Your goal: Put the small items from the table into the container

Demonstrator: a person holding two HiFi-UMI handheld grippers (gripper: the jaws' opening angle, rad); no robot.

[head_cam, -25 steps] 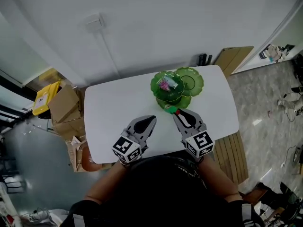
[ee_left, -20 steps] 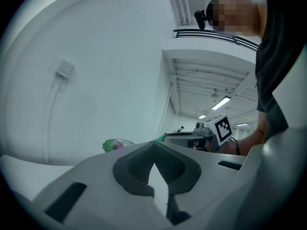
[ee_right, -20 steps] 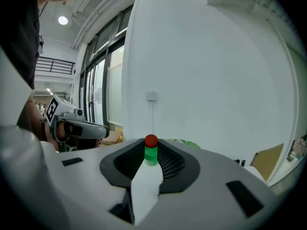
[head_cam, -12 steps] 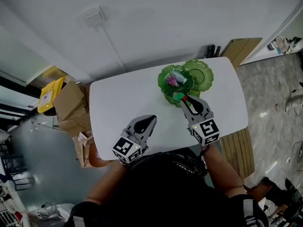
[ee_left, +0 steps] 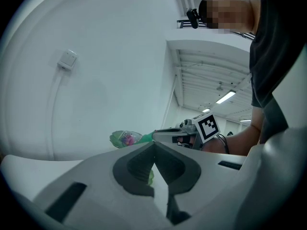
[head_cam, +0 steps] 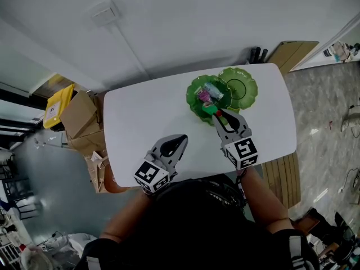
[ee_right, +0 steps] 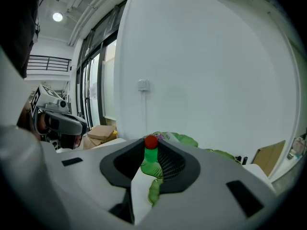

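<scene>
Green red-capped item [ee_right: 151,159] in right gripper [head_cam: 217,114]

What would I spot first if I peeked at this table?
The bright green leaf-shaped dish sits at the far right side of the white table, with a pink thing inside. At its near edge, the right gripper pinches a small green piece with a red tip.

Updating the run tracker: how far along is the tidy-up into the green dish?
Done: a pink wrapped item lies in the green dish. In hand: the right tool grips a small green piece with a red tip at the dish's edge. The left tool is shut, empty. Left: release that piece; no other loose item shows on the table.
</scene>
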